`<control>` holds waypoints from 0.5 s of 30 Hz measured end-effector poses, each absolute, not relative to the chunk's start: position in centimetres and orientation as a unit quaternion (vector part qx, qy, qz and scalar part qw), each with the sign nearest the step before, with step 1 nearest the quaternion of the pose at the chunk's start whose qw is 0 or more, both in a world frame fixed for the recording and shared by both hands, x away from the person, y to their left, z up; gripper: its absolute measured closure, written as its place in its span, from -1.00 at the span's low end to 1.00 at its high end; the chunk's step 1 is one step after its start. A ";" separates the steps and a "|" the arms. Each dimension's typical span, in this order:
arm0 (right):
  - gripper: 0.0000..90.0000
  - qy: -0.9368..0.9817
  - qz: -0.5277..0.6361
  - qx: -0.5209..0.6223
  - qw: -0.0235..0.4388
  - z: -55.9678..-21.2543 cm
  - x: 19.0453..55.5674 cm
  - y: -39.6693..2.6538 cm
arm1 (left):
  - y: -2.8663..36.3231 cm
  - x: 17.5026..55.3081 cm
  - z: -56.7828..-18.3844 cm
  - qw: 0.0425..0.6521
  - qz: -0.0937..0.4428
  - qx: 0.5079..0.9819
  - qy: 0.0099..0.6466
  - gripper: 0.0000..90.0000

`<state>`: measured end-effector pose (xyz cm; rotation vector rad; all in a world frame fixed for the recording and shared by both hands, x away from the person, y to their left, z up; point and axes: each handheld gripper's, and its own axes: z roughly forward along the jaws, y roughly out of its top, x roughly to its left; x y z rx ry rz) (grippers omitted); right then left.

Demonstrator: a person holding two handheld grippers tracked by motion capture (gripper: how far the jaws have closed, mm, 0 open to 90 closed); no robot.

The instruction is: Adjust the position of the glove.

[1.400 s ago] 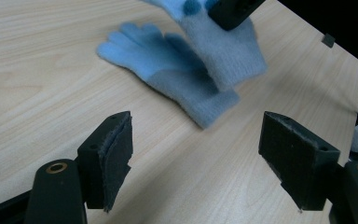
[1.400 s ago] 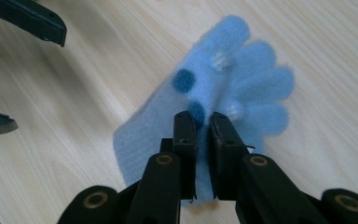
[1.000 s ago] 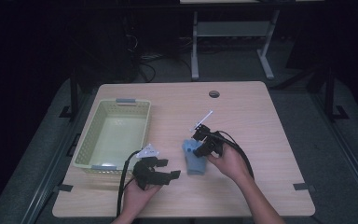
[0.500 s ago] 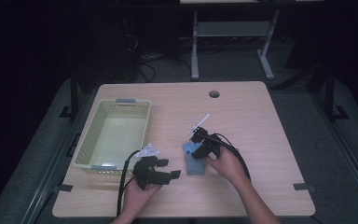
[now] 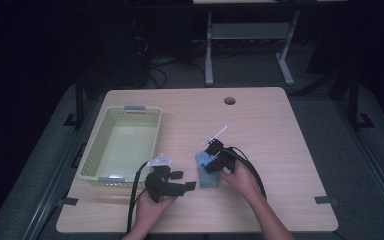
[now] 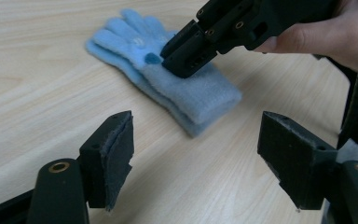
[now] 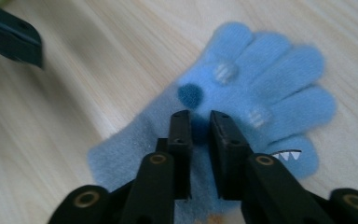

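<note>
A light-blue knit glove lies flat on the wooden table, fingers pointing away from the person; in the left gripper view it looks like two stacked layers. My right gripper points down onto its palm. Its jaws have just been closing and stand nearly together, with a pinch of blue fabric between them. The same gripper shows pressing on the glove in the left gripper view. My left gripper hovers just left of the glove, open, with nothing between its pads.
A pale green plastic basket stands empty on the left half of the table, close behind the left gripper. A round cable hole sits near the far edge. Black cables trail from both grippers toward the person.
The right gripper has sunk a little onto the glove. The left gripper and the glove have stayed in place.
</note>
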<state>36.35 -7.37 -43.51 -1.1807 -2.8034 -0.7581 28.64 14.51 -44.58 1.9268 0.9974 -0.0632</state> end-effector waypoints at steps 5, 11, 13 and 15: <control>0.48 -0.877 -0.269 -0.398 -0.003 -42.8 35.9 -8.4 | 13.9 29.3 -44.9 0.461 -0.036 0.781 0.420 -0.36; 0.22 -0.849 -0.299 -0.436 0.009 -42.6 35.2 -10.5 | 13.5 30.2 -45.2 0.464 -0.058 0.761 0.450 -0.34; 0.09 -0.831 -0.319 -0.454 0.022 -42.6 34.9 -11.6 | 13.4 31.0 -45.4 0.468 -0.077 0.745 0.468 -0.33; 0.04 -0.819 -0.329 -0.469 0.036 -42.7 34.7 -12.3 | 13.3 31.3 -45.5 0.469 -0.088 0.739 0.475 -0.34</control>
